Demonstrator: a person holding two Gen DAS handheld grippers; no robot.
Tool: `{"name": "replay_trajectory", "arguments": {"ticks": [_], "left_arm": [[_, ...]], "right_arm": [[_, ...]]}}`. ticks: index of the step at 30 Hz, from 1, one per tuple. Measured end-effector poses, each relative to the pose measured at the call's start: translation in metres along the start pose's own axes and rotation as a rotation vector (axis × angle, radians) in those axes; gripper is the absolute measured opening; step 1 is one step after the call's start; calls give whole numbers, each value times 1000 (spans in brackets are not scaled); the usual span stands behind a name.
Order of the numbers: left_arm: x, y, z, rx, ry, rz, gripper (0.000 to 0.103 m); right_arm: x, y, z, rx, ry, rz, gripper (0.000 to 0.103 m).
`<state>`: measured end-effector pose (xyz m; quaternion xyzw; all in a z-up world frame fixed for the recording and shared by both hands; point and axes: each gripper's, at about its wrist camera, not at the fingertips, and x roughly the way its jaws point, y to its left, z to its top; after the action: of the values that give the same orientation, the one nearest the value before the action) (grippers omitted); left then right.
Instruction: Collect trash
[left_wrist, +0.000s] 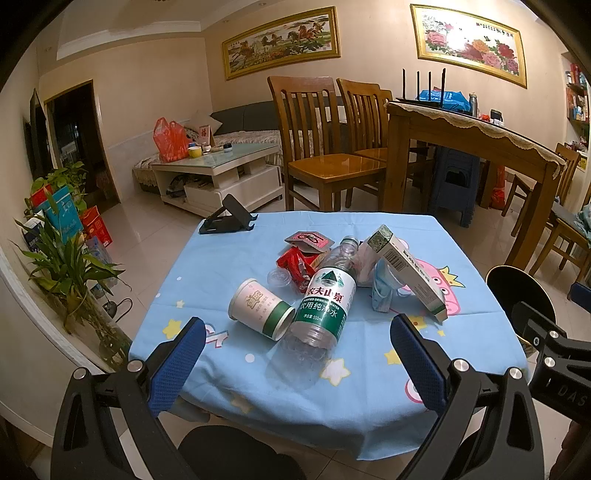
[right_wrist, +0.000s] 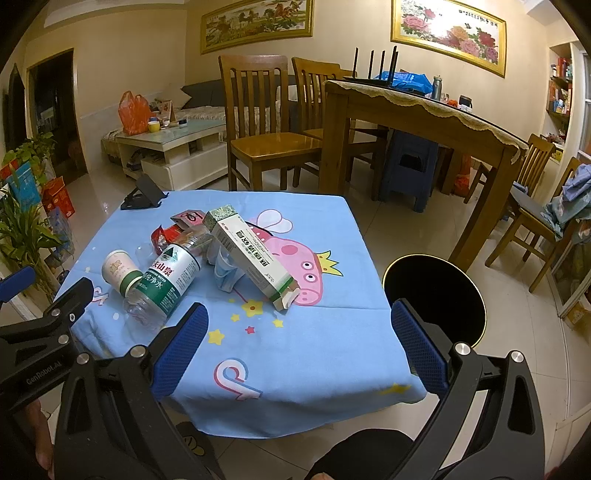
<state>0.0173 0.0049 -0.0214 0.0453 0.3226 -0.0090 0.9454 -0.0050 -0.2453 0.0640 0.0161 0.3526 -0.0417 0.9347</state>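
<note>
Both the left hand-held gripper (left_wrist: 297, 363) and right hand-held gripper (right_wrist: 299, 349) gape empty at lower frame, the bottle (left_wrist: 320, 306), cup (left_wrist: 260, 308), box (left_wrist: 410, 273) and wrappers (left_wrist: 297, 264) heaped mid-frame on the counter (left_wrist: 229, 258), bin (right_wrist: 436, 295) at right.

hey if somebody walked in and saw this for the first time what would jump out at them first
Most likely the heap of trash in the middle of the blue cartoon tablecloth: a clear water bottle with a green label lying on its side, a paper cup tipped over on its left, and a long white-and-green carton propped over a crumpled blue face mask. Next, the round black bin standing on the floor off the table's right edge.
</note>
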Motion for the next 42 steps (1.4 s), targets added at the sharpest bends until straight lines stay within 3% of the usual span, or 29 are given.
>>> {"name": "replay_trajectory", "arguments": {"ticks": [23, 35, 42], "left_arm": [[21, 11, -3, -18, 38, 11, 96], [61, 46, -9, -130, 181, -46, 97], [74, 64, -15, -179, 222, -15, 97]], "right_arm": [[8, 0, -2, -34, 23, -7, 98], [27, 6, 0, -41, 95, 32, 98], [57, 6, 0, -21, 173, 68, 98]]}}
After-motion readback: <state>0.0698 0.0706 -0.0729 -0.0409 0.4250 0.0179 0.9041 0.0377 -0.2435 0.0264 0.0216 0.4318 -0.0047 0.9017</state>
